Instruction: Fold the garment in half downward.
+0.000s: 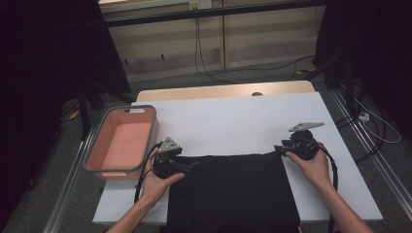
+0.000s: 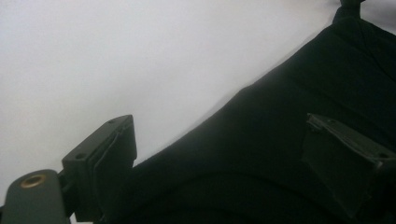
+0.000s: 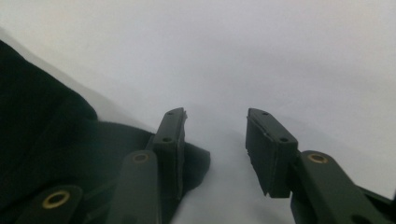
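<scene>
1. I see a black, soft cloth garment (image 1: 233,191) lying flat on the white bench (image 1: 233,119), at the near edge between the two hands; its near end runs out of the bottom of the high view.
2. Its cloth is matt and dark, with only shallow folds. The far edge runs roughly straight across, and the far right corner is drawn out into a small point.
3. My left claw (image 1: 187,166) is at the garment's far left corner. In the left gripper view its jaws stand wide apart, one over bare bench, the other over the cloth, with the cloth's edge between them; the pads do not press on it.
4. My right claw (image 1: 282,148) is at the far right corner. Its jaws are partly open, with bare bench in the gap; the cloth's corner (image 3: 196,163) lies against the outer side of one jaw, not gripped.
5. A salmon-pink plastic tub with a grey rim (image 1: 121,141) sits at the bench's left edge, just beyond the left hand.
</scene>
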Demonstrator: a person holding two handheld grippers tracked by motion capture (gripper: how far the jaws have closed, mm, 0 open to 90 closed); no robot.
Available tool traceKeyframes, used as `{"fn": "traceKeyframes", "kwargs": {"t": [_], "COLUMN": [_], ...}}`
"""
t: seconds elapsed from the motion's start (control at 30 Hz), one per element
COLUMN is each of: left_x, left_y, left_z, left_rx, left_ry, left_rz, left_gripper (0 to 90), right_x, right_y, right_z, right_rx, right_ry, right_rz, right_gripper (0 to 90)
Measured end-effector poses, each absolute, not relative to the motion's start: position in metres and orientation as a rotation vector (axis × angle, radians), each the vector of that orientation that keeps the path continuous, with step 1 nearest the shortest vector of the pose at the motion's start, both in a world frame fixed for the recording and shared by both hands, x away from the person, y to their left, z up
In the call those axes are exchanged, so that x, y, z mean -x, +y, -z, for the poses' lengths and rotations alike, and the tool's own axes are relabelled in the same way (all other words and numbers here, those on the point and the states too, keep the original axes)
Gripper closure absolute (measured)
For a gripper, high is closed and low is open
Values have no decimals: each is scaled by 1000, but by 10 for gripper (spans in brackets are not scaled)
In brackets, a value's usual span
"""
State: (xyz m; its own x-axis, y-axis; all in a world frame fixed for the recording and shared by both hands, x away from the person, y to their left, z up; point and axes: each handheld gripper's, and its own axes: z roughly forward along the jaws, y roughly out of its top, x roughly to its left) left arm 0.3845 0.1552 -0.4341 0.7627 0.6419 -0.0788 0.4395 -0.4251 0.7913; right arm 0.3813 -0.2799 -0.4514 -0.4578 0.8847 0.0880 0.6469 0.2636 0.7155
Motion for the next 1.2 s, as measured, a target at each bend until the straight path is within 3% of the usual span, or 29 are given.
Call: {"fn": "traceKeyframes", "kwargs": {"t": [0.3, 1.2], "left_x": [-382, -383], "left_y": [158, 160], "left_z": [439, 439], "left_rx": [-2102, -2091], "left_ry": [821, 831], "left_rz": [-287, -287], "left_gripper": [111, 145], "right_x": [-375, -368], "right_y": [-285, -275], "right_z": [456, 455], "right_rx": [-1392, -1331], "right_ry": [2266, 2424], "right_rz": [-1007, -1053], "right_gripper": [638, 644]}}
